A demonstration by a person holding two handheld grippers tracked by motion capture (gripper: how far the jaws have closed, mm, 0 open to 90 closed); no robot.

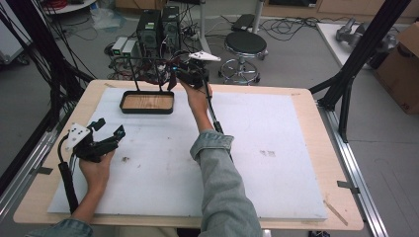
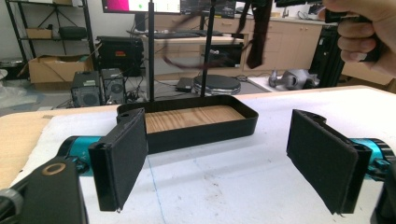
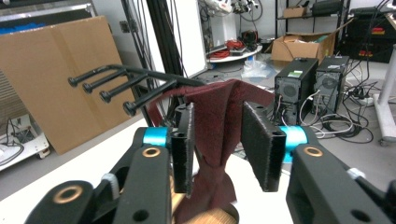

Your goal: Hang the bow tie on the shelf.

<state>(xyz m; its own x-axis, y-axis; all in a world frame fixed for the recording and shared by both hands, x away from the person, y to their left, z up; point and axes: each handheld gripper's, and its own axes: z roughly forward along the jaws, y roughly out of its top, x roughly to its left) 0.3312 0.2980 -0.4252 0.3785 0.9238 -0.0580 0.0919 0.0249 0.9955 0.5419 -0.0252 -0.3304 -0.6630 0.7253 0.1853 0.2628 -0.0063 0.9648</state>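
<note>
A dark red cloth hangs draped over a bar of a black rack with several pegs. The rack's two posts rise from a black tray with a wooden floor at the far side of the white mat. My right gripper is raised at the rack, its pads a little apart on either side of the hanging cloth and not pressing it. My left gripper rests low near the left edge, jaws wide open and nothing between them; in the left gripper view it faces the tray.
The white mat covers most of the wooden table. Beyond the far edge stand a round stool and two computer towers amid cables. A black frame post and a cardboard box are on the right.
</note>
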